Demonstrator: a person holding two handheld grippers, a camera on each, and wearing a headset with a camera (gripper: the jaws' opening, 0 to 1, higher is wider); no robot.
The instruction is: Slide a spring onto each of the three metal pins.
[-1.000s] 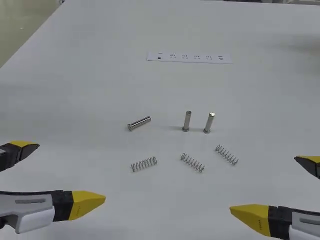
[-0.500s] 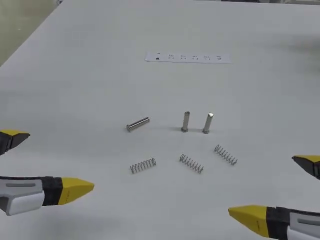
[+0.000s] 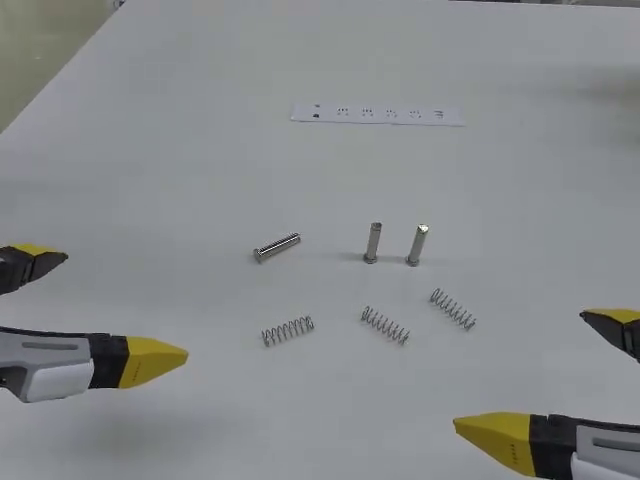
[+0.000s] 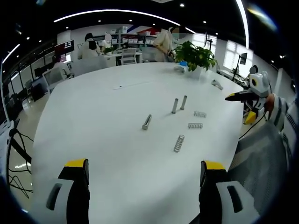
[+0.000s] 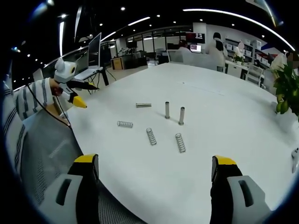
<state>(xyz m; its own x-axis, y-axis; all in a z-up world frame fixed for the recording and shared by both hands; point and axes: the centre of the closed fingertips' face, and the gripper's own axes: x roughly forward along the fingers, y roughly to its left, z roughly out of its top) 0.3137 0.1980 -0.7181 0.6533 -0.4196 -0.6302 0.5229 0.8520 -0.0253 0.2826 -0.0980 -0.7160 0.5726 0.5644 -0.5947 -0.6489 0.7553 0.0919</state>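
Three metal pins are on the white table [image 3: 180, 170]. One pin [image 3: 277, 247] lies on its side; two pins [image 3: 373, 243] [image 3: 418, 245] stand upright close together. In front of them lie three loose springs [image 3: 288, 330] [image 3: 385, 325] [image 3: 453, 308]. My left gripper [image 3: 105, 307] is open at the near left, well apart from the parts. My right gripper [image 3: 535, 375] is open at the near right, holding nothing. The left gripper view has the lying pin [image 4: 146, 122] and nearest spring [image 4: 179, 143] ahead of the open gripper [image 4: 145, 164]. The right gripper view has the springs [image 5: 151, 136] beyond its open gripper [image 5: 155, 160].
A white strip with printed marks [image 3: 378, 114] lies farther back on the table. The table's left edge [image 3: 50, 80] runs diagonally at the upper left. A potted plant [image 4: 196, 56] stands at the table's far side. Desks and people are in the office behind.
My left gripper has drawn a little to the left, away from the springs. The right gripper, pins and springs have barely moved.
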